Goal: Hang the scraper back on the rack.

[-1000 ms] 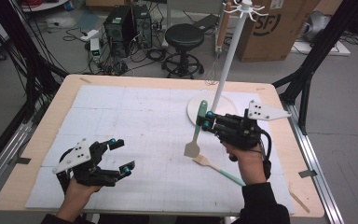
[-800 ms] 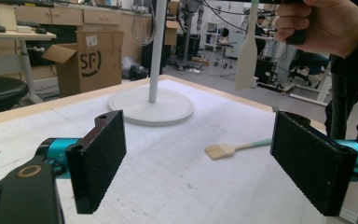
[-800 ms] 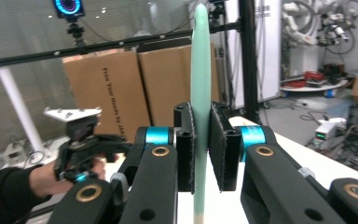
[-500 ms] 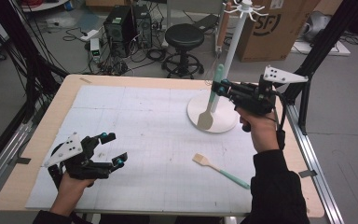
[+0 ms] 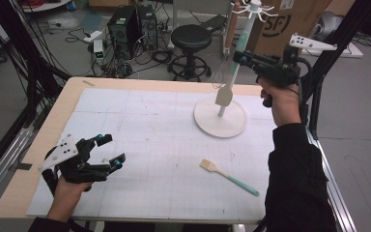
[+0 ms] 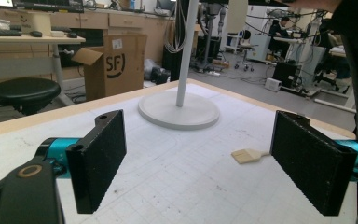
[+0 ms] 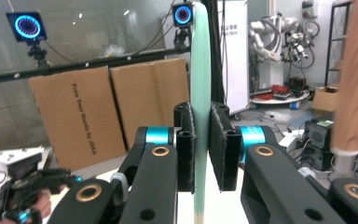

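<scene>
The right gripper (image 5: 239,57), clamped on the mint-green handle of a wooden-headed spatula (image 5: 223,95), holds it upright just beside the white hook stand (image 5: 221,121). The narrow grip could let it pivot or snag a hook (image 5: 266,8) above. The left gripper (image 5: 107,151) rests wide open, empty.

Spatula (image 7: 200,70): mint-green handle, smooth and matt, plastic or silicone by the look; pale wooden blade. Second spatula (image 5: 228,176) on the table – same make. Right gripper (image 7: 201,154): pads black, rough, grainy, foam-like; arms glossy black plastic. Rack (image 5: 221,118): smooth matt white. Table (image 5: 140,121): matt white gridded mat – pale wood edge.
</scene>
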`<action>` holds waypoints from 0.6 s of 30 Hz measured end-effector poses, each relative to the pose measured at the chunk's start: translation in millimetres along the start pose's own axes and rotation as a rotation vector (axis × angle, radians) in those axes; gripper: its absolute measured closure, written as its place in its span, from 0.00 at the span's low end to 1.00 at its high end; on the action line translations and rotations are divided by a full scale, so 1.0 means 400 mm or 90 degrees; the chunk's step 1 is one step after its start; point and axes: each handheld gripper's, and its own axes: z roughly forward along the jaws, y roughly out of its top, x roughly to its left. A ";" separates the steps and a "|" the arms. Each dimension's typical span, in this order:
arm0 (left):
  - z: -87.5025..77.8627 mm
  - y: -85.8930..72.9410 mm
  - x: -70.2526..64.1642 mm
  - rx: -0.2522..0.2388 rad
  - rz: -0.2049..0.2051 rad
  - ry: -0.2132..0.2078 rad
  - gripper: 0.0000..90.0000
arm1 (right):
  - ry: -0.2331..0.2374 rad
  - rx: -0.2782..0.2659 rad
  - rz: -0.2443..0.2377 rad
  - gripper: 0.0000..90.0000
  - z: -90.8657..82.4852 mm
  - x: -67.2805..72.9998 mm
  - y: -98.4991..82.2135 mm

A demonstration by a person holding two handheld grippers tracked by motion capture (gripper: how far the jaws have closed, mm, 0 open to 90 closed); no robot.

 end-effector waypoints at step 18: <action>-0.009 0.010 0.002 -0.005 0.002 0.002 0.22 | -0.033 0.006 0.022 0.91 0.031 -0.072 0.051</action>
